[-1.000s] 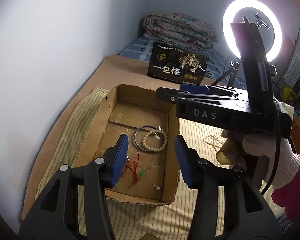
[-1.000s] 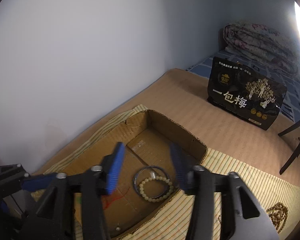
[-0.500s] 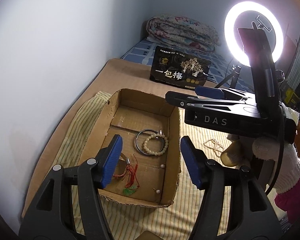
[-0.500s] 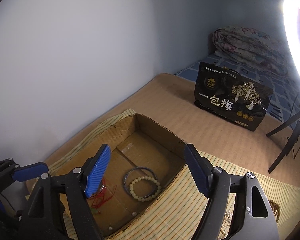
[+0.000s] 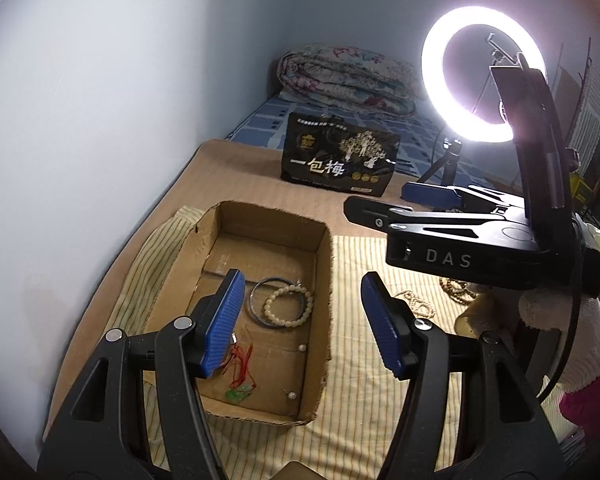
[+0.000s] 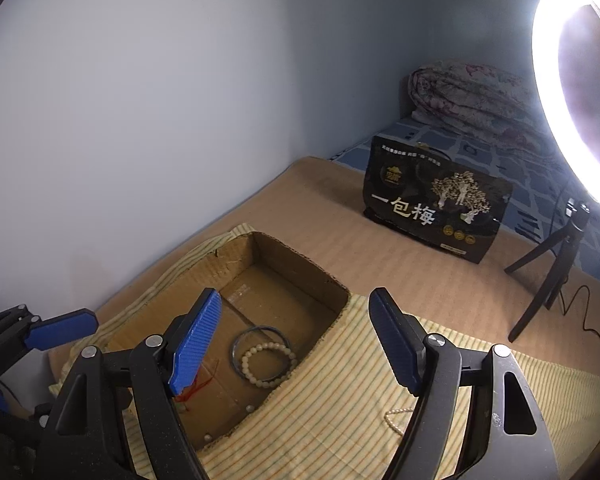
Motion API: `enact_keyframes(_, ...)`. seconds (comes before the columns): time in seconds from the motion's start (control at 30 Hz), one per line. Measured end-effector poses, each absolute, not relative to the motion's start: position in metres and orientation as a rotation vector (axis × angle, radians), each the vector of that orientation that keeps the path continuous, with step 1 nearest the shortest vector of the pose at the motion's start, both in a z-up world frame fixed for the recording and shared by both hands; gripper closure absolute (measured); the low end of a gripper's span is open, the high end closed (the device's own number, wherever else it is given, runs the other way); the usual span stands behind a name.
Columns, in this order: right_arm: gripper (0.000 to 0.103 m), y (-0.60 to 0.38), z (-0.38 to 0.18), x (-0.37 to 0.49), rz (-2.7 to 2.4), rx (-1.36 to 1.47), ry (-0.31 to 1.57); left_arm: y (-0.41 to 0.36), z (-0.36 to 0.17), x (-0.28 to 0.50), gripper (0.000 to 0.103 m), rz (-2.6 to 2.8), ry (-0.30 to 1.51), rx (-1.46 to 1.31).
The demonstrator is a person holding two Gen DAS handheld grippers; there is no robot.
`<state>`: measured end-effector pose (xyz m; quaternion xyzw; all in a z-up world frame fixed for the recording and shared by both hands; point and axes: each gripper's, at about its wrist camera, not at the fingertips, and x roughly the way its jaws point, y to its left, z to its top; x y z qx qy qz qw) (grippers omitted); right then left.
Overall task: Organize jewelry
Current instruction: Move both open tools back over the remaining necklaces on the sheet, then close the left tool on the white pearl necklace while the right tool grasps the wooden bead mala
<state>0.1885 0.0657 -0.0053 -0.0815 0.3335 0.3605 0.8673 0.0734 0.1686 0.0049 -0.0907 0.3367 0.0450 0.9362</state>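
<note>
Jewelry sorting partly done
Bangle (image 5: 278, 300), bead bracelet (image 5: 288, 305) lie inside box (image 5: 328, 280); pearl strand (image 5: 414, 302) beside it remains; left gripper (image 5: 300, 322) and right gripper (image 6: 296, 344) apart, empty.

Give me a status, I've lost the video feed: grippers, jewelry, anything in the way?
Left gripper and right gripper open, empty. Bead bracelet, bangle in box. Pearl strand on cloth outside. Nothing blocking.
</note>
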Motion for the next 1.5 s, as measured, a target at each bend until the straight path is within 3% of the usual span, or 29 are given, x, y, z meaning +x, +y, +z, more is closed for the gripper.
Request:
enact_keyframes(0.7, 0.027, -0.090, 0.000, 0.182, 0.547, -0.119, 0.699, 0.098, 0.002, 0.099, 0.041, -0.023, 0.698, -0.096)
enact_keyframes(1.5, 0.027, -0.206, -0.067, 0.236, 0.352, 0.000, 0.852, 0.031, -0.046, 0.160, 0.041, -0.128, 0.865, -0.128)
